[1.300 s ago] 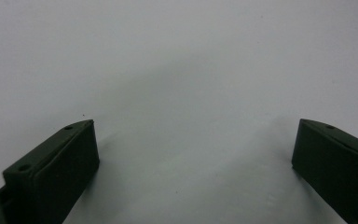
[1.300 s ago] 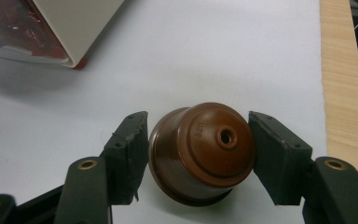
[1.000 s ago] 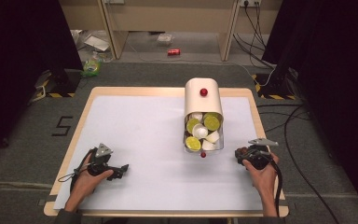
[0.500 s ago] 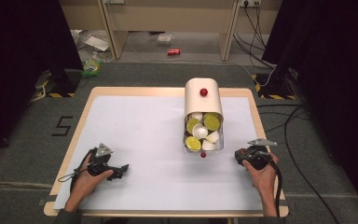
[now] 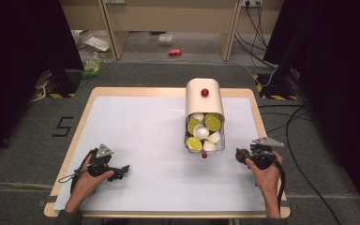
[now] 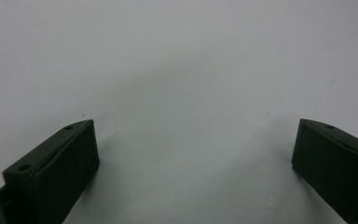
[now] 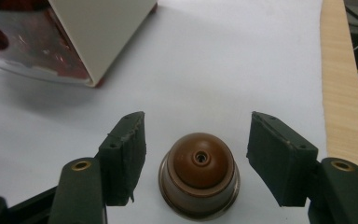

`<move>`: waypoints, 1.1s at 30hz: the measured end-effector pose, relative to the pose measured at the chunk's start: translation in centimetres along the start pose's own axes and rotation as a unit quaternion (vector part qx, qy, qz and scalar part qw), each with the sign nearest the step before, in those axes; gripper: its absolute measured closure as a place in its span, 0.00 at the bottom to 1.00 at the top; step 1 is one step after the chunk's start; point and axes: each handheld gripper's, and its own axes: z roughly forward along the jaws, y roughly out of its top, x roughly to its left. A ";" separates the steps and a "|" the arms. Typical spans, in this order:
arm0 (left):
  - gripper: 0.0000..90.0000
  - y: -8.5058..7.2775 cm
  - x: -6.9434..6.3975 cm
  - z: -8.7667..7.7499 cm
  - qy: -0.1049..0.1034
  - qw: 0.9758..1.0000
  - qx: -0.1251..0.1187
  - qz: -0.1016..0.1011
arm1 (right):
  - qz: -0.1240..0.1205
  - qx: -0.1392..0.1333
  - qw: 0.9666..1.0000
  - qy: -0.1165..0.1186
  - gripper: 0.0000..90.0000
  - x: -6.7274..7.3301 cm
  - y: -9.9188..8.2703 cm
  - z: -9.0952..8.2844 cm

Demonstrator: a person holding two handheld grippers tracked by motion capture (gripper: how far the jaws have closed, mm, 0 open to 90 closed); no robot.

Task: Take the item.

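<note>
Your right gripper [image 7: 196, 161] has just been opening, freeing the brown capsule [image 7: 199, 173] standing between its jaws; your left gripper [image 6: 193, 172] gapes empty.

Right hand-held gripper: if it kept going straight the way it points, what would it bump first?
Probably the brown capsule between its opened jaws; the right hand-held gripper isn't pressing it. Beyond stands the dispenser.

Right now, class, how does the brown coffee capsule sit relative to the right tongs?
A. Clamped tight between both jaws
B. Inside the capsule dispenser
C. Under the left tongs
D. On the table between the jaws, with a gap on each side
D: in the right gripper view the brown coffee capsule stands on the white table between the jaws of the right tongs, which have just opened, touching neither.
</note>
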 end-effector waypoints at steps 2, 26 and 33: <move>0.00 0.0 0.0 0.0 0.000 1.000 0.000 0.000 | 0.000 -0.012 1.000 0.001 0.41 0.0 0.2 -0.3; 0.00 0.0 0.1 0.0 -0.006 1.000 -0.002 -0.005 | -0.004 -0.062 0.998 0.010 0.39 1.5 1.7 -2.0; 0.00 0.0 0.2 -0.1 -0.007 1.000 -0.003 -0.007 | 0.002 -0.060 0.998 0.013 0.36 1.9 1.7 -2.2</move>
